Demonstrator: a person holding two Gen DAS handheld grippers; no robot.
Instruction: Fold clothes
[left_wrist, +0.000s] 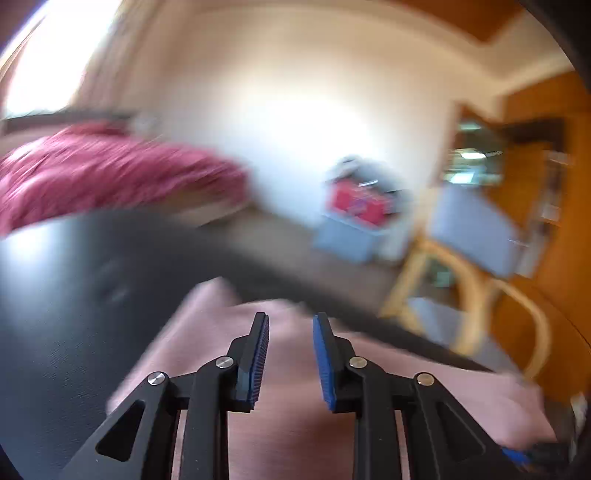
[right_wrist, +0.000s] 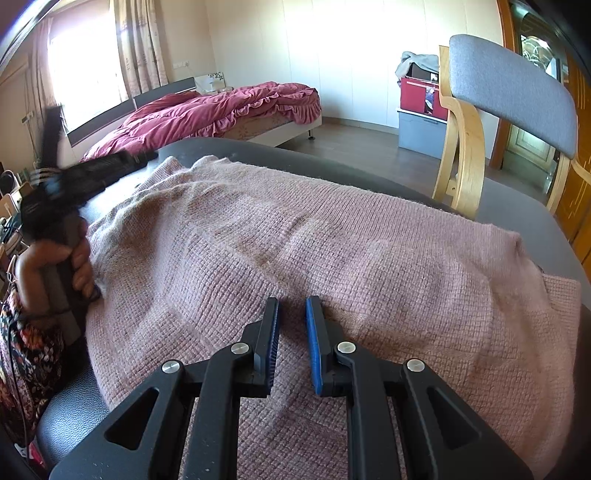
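Your pink knit sweater (right_wrist: 332, 240) is spread flat across the dark table (right_wrist: 524, 206), covering most of it and running almost to the far edge by the wooden chair (right_wrist: 480, 122). Your right gripper (right_wrist: 291, 302) sits low over the near middle of the knit, tips on or just above the fabric, jaws parted by a narrow gap. I can't see any fold pinched between the blue pads (right_wrist: 314, 354), so it's holding nothing as far as I can tell. Your left gripper (left_wrist: 290, 318) hangs over the sweater's left end; that view is heavily smeared, but the jaws stand clearly apart with only pink knit below them, nothing gripped. From the right camera, your left hand (right_wrist: 74, 266) wraps the handle beside the sweater's edge. Red-covered bed (right_wrist: 221, 107) behind.
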